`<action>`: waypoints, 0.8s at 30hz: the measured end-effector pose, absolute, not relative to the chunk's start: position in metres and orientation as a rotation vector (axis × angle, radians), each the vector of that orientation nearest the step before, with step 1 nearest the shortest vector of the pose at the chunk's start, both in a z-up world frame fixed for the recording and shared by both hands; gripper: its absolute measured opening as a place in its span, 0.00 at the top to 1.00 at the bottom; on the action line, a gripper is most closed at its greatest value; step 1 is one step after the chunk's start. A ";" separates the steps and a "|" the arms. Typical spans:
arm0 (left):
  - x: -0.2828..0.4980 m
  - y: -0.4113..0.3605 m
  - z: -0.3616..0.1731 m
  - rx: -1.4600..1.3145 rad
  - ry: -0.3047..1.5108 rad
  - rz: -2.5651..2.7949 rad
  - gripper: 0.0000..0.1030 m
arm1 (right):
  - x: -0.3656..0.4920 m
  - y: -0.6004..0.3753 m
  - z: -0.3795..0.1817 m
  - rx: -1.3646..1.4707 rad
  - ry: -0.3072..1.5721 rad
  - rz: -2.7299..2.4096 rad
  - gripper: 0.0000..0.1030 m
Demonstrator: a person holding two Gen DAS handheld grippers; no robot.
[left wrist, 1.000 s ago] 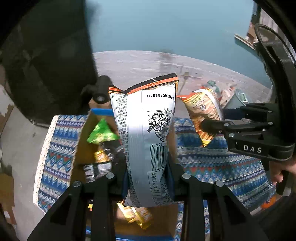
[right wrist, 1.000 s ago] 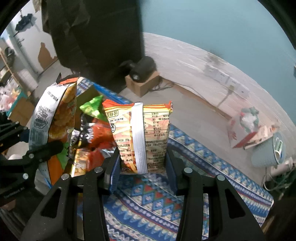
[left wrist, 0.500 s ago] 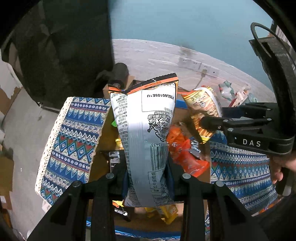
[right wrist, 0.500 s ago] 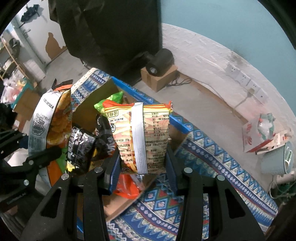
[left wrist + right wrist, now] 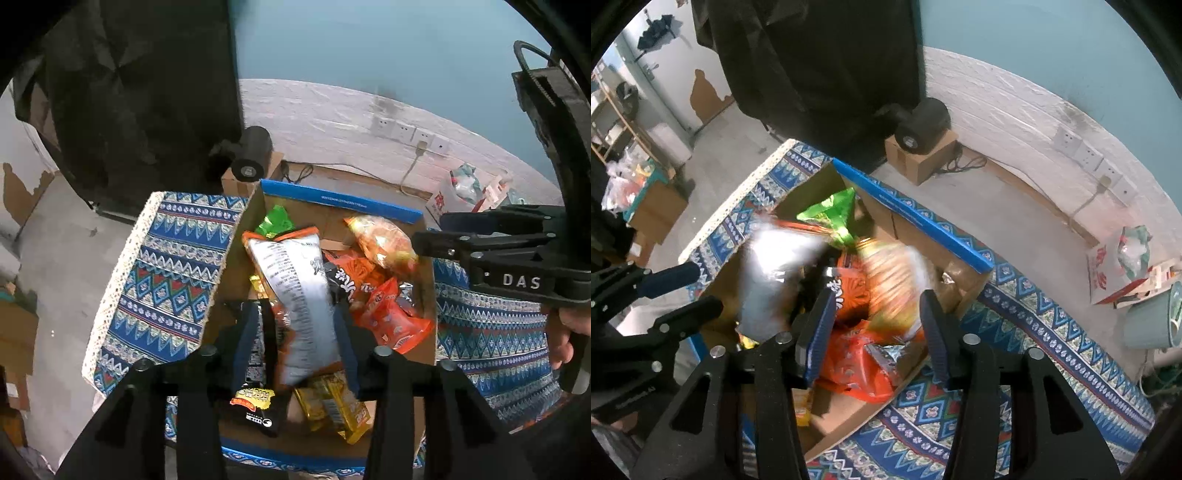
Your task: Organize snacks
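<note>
As both jaws have just been opening, left tool apart around tilted silver bag, right tool apart, striped bag seemingly loose between.

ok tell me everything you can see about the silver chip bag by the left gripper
The silver chip bag is a puffy foil pouch with black print and an orange crimped top edge. It tilts between the jaws of the left gripper, which have just been opening, over the cardboard box, its lower end among other snack packets. It blurs in the right wrist view.

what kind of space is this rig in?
Probably a spare room or makeshift indoor workspace, not a kitchen: bare concrete floor, wall sockets on a painted wall, a patterned tablecloth under the snack box.
</note>
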State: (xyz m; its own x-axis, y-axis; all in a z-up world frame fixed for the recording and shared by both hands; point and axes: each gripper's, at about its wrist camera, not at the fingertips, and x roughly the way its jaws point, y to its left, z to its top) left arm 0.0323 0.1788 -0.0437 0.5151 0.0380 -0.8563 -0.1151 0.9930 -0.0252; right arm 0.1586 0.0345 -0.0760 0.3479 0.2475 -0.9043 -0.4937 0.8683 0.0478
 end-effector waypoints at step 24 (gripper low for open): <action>0.015 0.155 -0.004 0.033 0.927 0.133 0.16 | 0.106 -0.010 -0.016 -0.244 0.990 0.400 0.31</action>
State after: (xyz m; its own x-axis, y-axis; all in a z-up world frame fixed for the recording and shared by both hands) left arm 0.0146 0.1547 -0.0036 0.5925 0.1285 -0.7953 -0.0997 0.9913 0.0859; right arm 0.1062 -0.0101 -0.0158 0.4849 0.2156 -0.8476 -0.4336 0.9009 -0.0189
